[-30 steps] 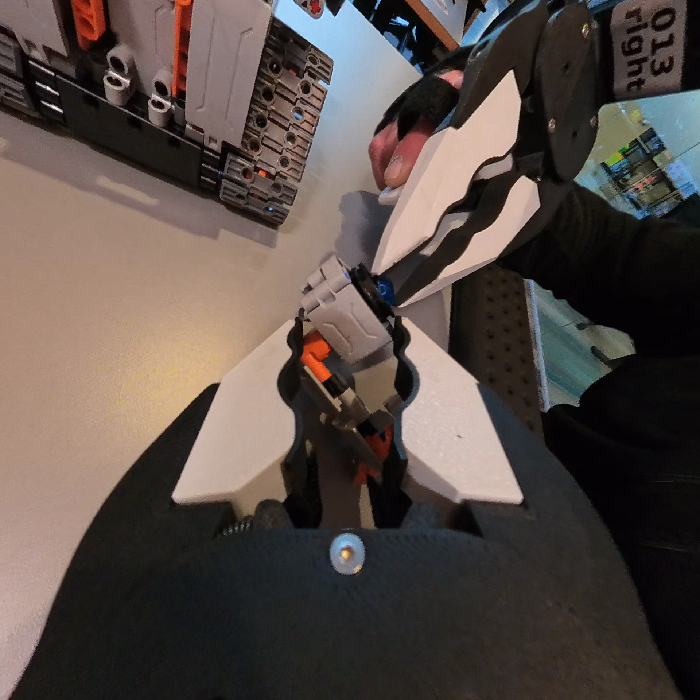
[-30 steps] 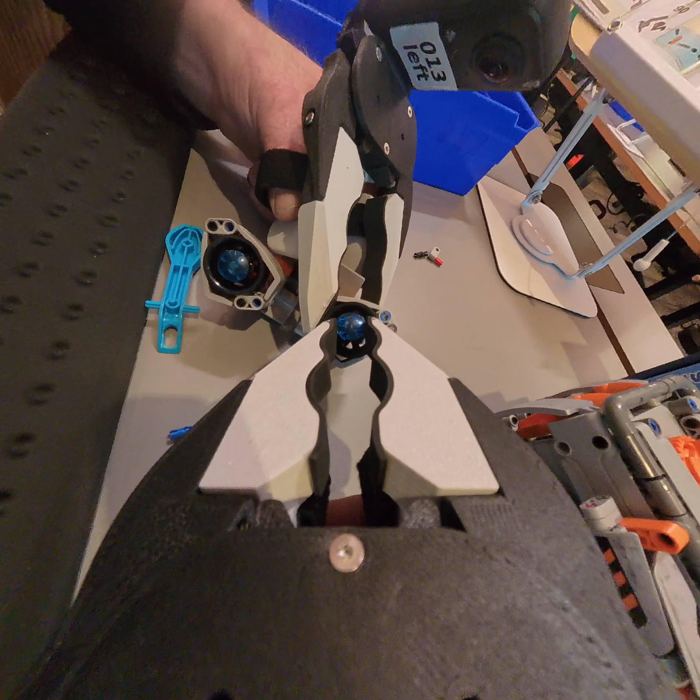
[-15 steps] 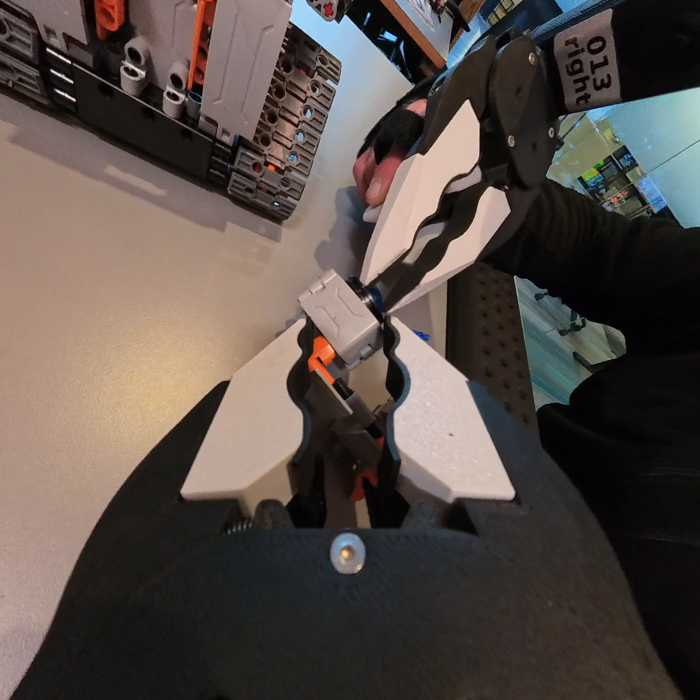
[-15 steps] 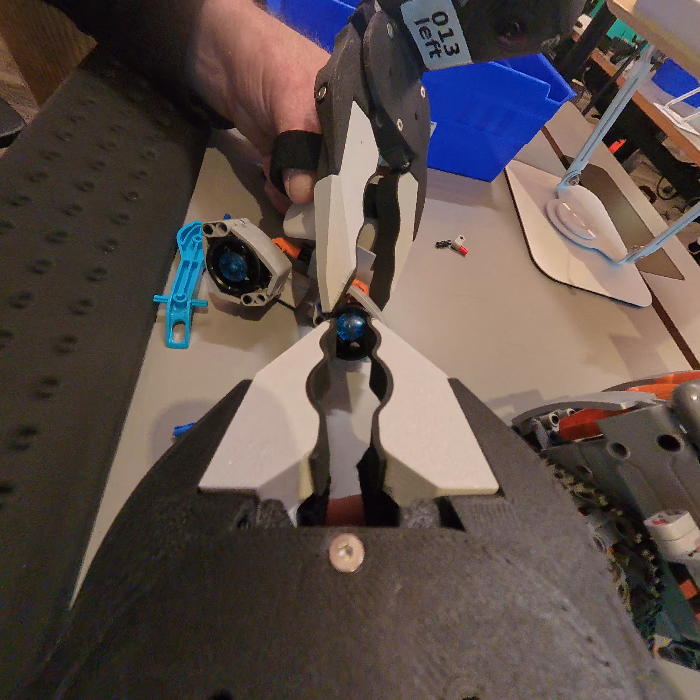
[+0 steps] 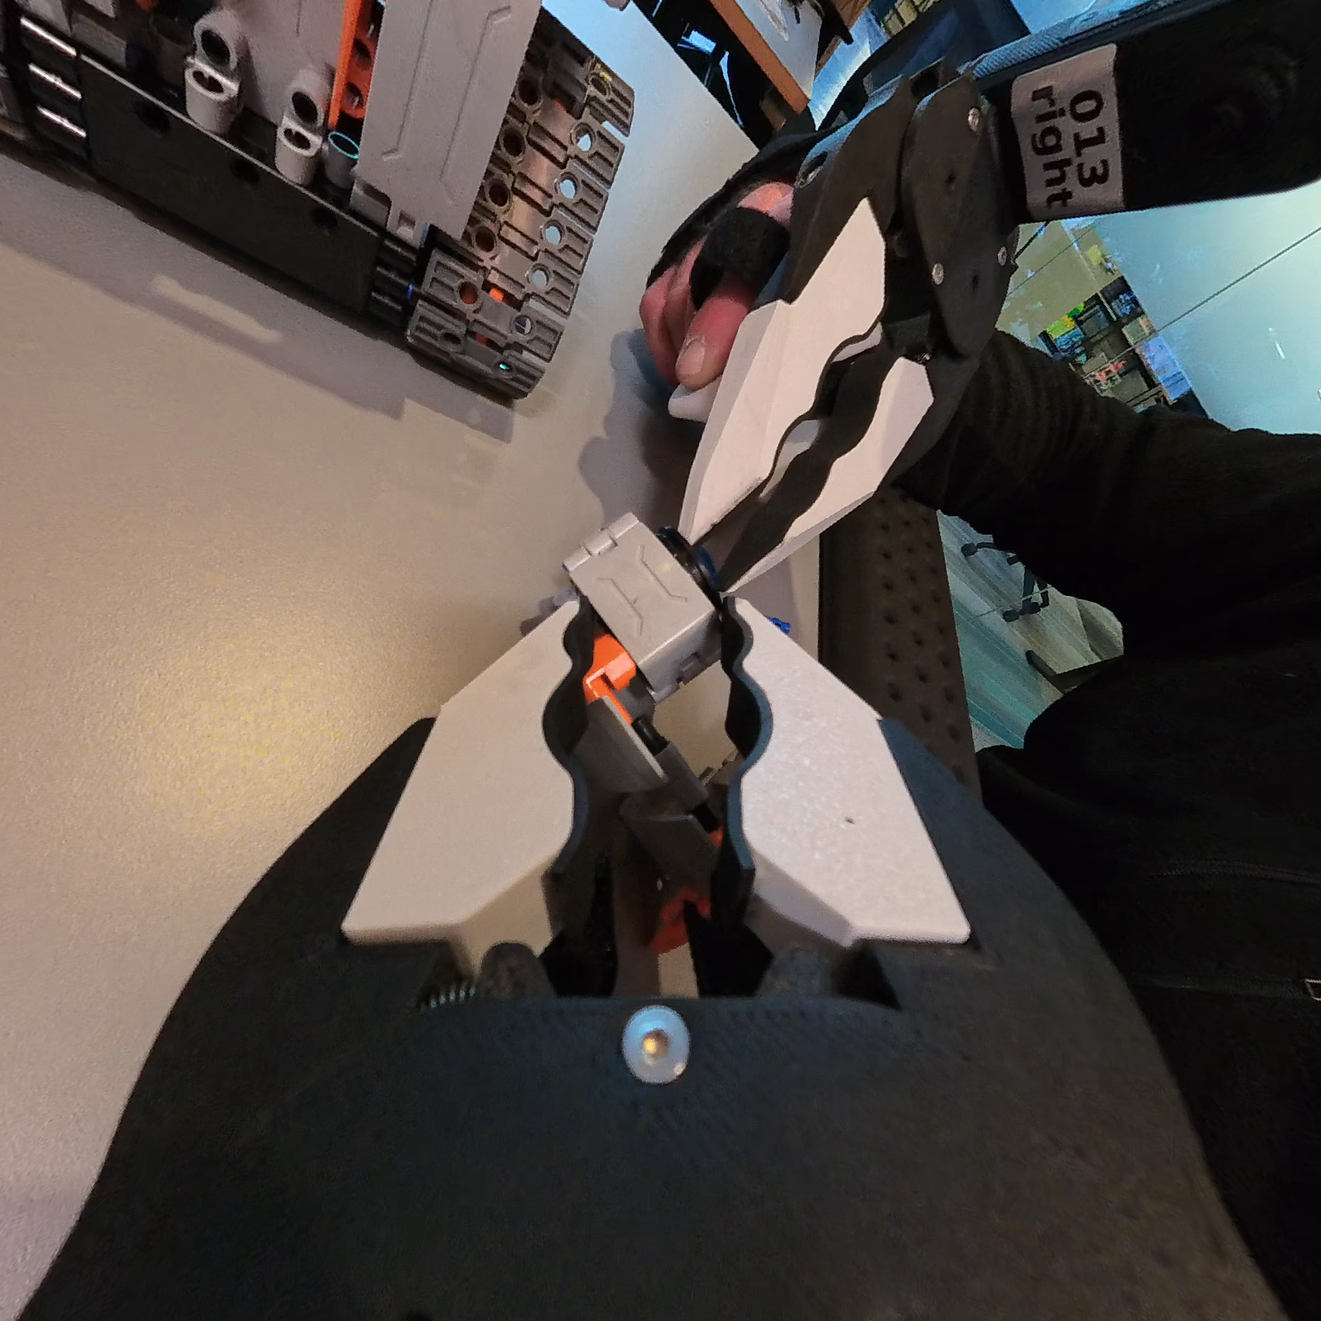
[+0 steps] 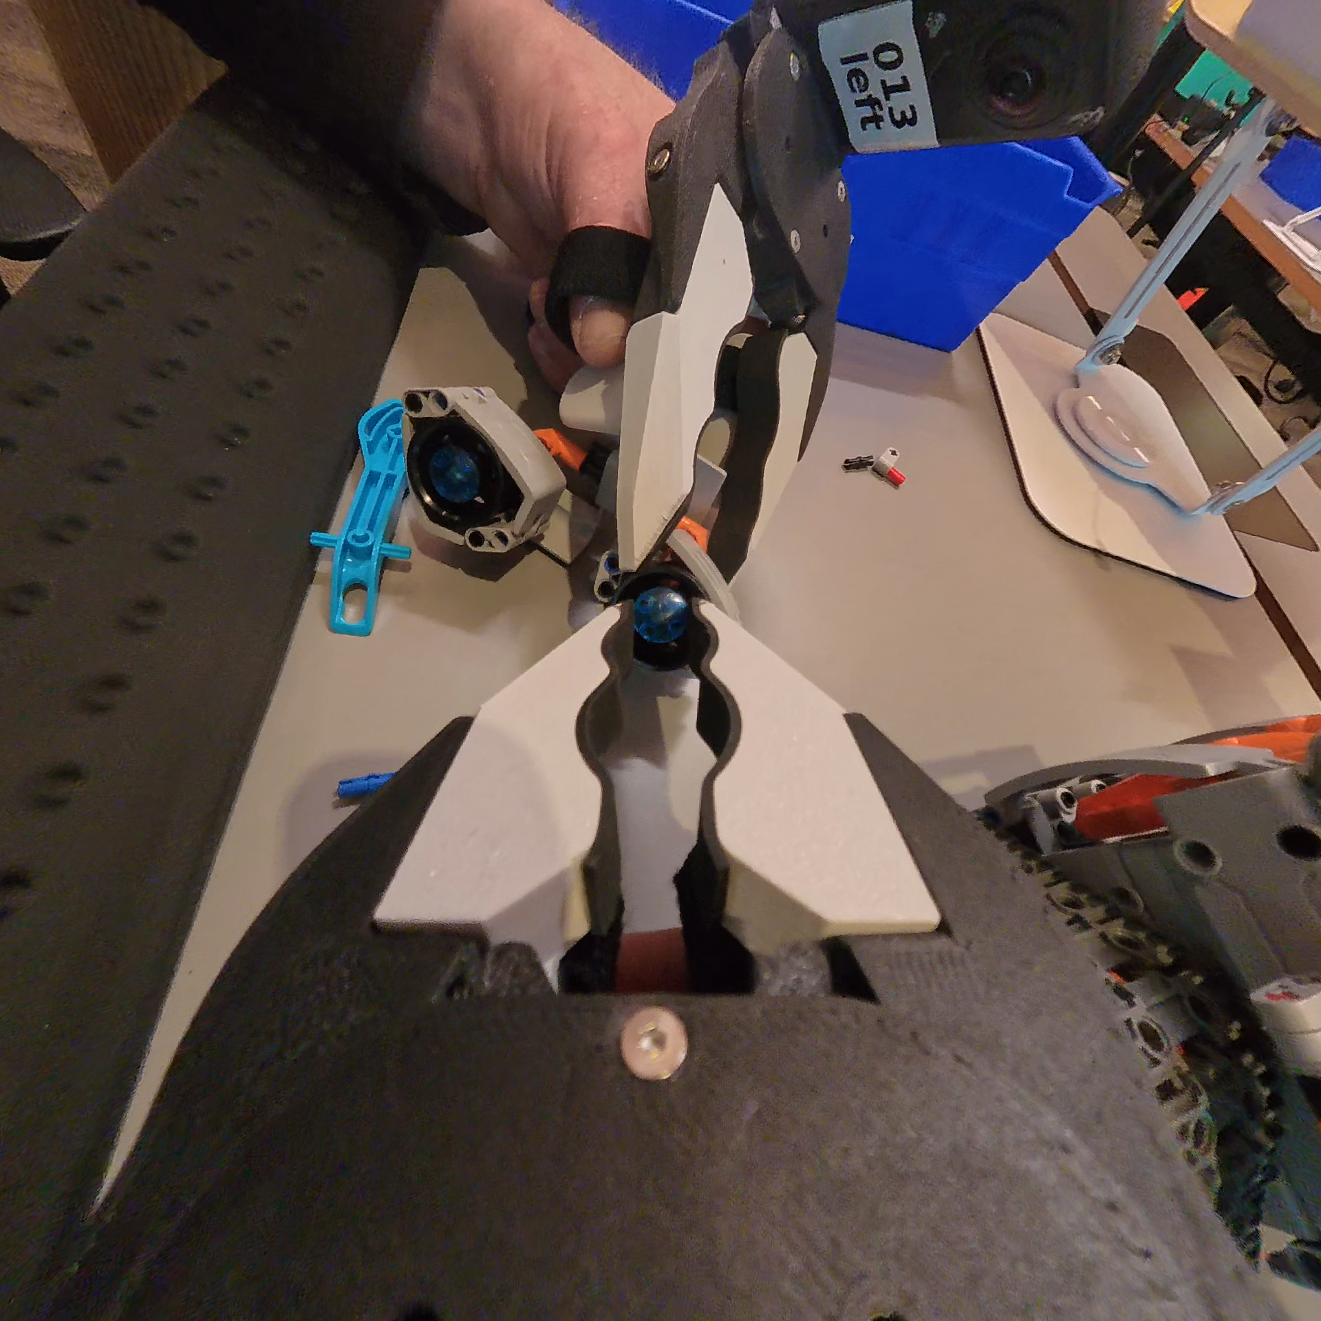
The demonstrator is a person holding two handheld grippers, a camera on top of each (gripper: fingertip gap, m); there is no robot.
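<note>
My left gripper point(image 5: 650, 618) is shut on a grey brick assembly point(image 5: 643, 597) with orange parts, held above the table. The assembly's end carries a black ring with a blue clear dome point(image 6: 659, 615). My right gripper point(image 6: 659, 620) is shut on that dome, tip to tip with the left gripper point(image 6: 675, 565), which comes down from above with a hand behind it. In the left wrist view the right gripper point(image 5: 708, 565) reaches in from the upper right and meets the assembly's end.
A second grey housing with a blue dome point(image 6: 472, 486), a cyan piece point(image 6: 361, 529), a small blue pin point(image 6: 361, 784) and a small red-tipped pin point(image 6: 876, 464) lie on the table. A tracked model point(image 6: 1179, 858) point(image 5: 429, 179), blue bin point(image 6: 951, 236), lamp base point(image 6: 1115, 457) and black perforated mat point(image 6: 143, 429) surround them.
Both grippers have kept their hold. The grey assembly has turned a little between the left fingers, and both grippers have shifted slightly over the table.
</note>
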